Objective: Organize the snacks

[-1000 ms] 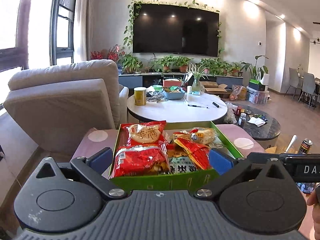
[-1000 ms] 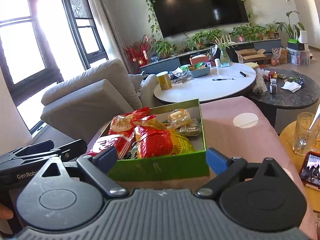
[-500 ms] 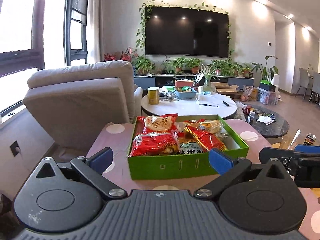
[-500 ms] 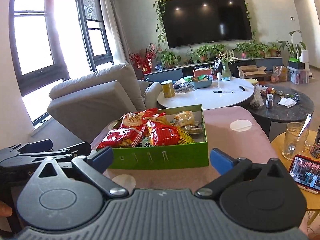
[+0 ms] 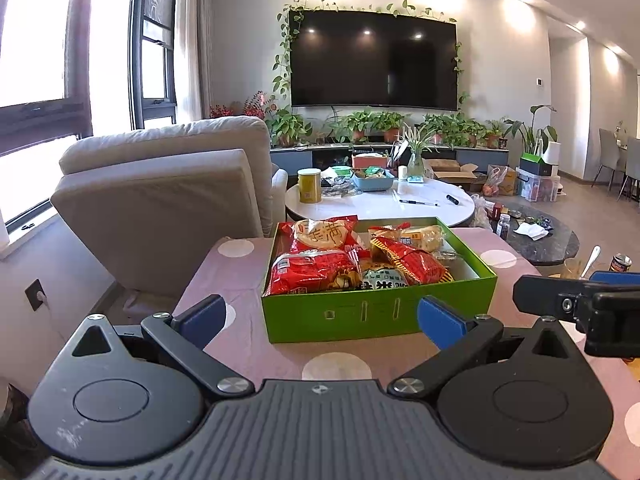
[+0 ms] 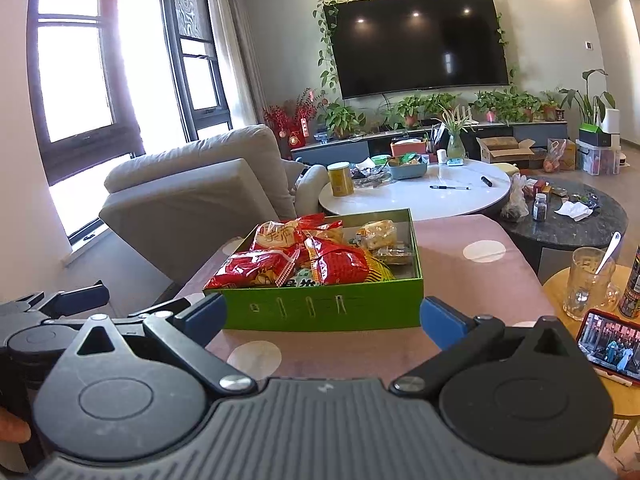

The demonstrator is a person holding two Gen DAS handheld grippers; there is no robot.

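Observation:
A green box (image 5: 376,312) (image 6: 324,308) full of snack packets stands on a pink dotted tablecloth (image 5: 240,276) (image 6: 472,276). Red packets (image 5: 312,272) (image 6: 256,268) lie at its left, a yellow-red one (image 5: 412,264) (image 6: 344,266) in the middle, and pale pastry packs (image 5: 424,236) (image 6: 378,232) at the back. My left gripper (image 5: 322,320) is open and empty, just short of the box's near wall. My right gripper (image 6: 324,318) is open and empty at the same wall. Each gripper shows at the edge of the other's view.
A beige armchair (image 5: 160,196) stands to the left. A white round table (image 5: 380,204) with a yellow can is behind the box. A dark stone table (image 6: 568,220) is at the right. A glass mug (image 6: 588,288) and a phone (image 6: 608,346) sit on a yellow side table.
Both grippers have pulled back and up from the box; its whole near wall now shows. Both stay open and empty.

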